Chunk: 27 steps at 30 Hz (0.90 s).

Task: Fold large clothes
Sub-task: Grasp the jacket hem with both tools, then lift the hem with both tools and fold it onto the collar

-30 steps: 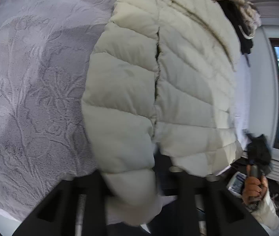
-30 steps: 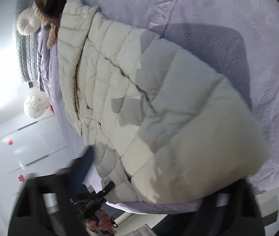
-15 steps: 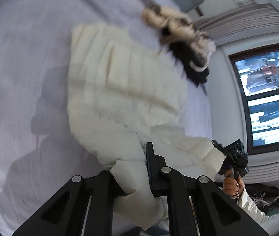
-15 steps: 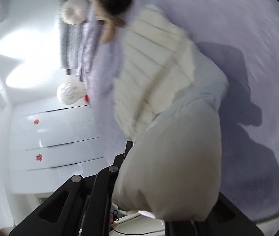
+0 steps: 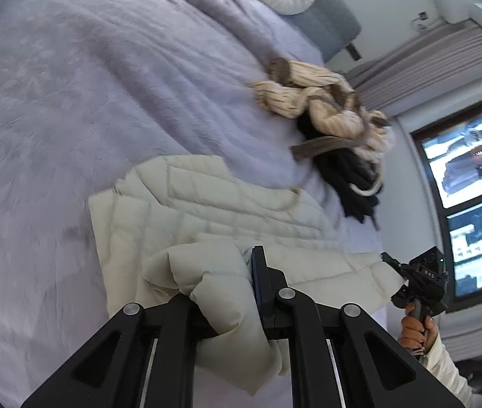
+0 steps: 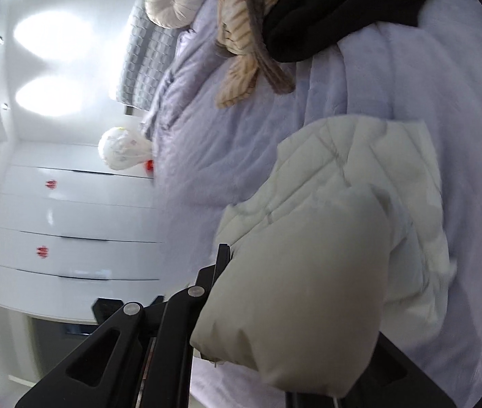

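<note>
Both claws, left claw (image 5: pixel 237 292) and right claw (image 6: pixel 275 309), are clamped on the cream puffer jacket (image 5: pixel 213 210) near the bed's (image 5: pixel 70 102) edge. Keep both corners level; lay the fold squarely.

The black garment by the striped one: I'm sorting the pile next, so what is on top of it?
The tan striped garment drapes over the black garment, a brown strap trailing across. Both lie on the lilac bedspread. How far the black cloth runs underneath is covered.
</note>
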Motion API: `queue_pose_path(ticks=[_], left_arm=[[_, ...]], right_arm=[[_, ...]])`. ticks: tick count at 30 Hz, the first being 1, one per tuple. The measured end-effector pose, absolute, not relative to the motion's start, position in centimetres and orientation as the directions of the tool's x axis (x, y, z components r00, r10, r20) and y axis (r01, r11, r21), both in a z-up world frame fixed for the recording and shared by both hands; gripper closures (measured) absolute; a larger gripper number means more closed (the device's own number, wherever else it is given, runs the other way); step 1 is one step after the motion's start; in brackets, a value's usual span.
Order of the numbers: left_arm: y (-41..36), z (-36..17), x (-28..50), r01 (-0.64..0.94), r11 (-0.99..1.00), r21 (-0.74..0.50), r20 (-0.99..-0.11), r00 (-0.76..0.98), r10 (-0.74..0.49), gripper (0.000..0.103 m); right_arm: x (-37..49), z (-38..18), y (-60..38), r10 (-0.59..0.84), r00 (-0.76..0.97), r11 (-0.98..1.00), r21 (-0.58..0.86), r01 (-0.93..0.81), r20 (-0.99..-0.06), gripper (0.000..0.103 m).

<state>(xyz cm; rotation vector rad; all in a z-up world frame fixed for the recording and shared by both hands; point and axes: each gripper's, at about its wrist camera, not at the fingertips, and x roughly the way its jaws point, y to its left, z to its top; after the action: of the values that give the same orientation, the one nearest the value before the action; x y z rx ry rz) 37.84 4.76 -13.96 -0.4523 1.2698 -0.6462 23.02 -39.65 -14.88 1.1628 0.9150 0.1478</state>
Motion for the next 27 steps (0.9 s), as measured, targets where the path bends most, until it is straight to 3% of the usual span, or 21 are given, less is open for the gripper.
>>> queue_pose_path(ticks=[8, 10, 12, 17, 18, 21, 27], left_arm=[[3.9, -20.2, 40.6, 0.149, 0.798, -0.585, -0.786, 0.138, -0.602, 0.09], [4.1, -21.3, 41.0, 0.122, 0.816, -0.565, -0.807, 0.126, -0.577, 0.084], [4.1, -21.2, 40.8, 0.129, 0.843, -0.522, -0.832, 0.137, -0.537, 0.071], [4.5, -17.8, 39.6, 0.209, 0.87, -0.446, -0.85, 0.205, -0.485, 0.071], [4.5, -17.0, 39.3, 0.223, 0.872, -0.436, -0.85, 0.215, -0.48, 0.071], [5.0, -14.9, 38.5, 0.248, 0.877, -0.412, -0.847, 0.251, -0.469, 0.071], [6.3, -12.5, 38.0, 0.24, 0.903, -0.357, -0.844, 0.332, -0.422, 0.071]], right_arm=[[29.0, -21.2, -40.8, 0.515, 0.612, 0.462, 0.795, 0.392, -0.601, 0.093], [28.8, -22.4, -40.6, 0.515, 0.612, 0.453, 0.796, 0.401, -0.601, 0.093], [29.1, -22.8, -40.6, 0.516, 0.613, 0.447, 0.798, 0.404, -0.599, 0.093], [29.6, -21.0, -40.3, 0.512, 0.59, 0.502, 0.775, 0.385, -0.624, 0.089], [29.6, -20.5, -40.2, 0.511, 0.587, 0.512, 0.771, 0.38, -0.628, 0.082], [29.3, -18.9, -40.4, 0.5, 0.599, 0.534, 0.767, 0.355, -0.625, 0.036], [28.2, -16.8, -41.1, 0.472, 0.617, 0.561, 0.755, 0.341, -0.629, 0.036]])
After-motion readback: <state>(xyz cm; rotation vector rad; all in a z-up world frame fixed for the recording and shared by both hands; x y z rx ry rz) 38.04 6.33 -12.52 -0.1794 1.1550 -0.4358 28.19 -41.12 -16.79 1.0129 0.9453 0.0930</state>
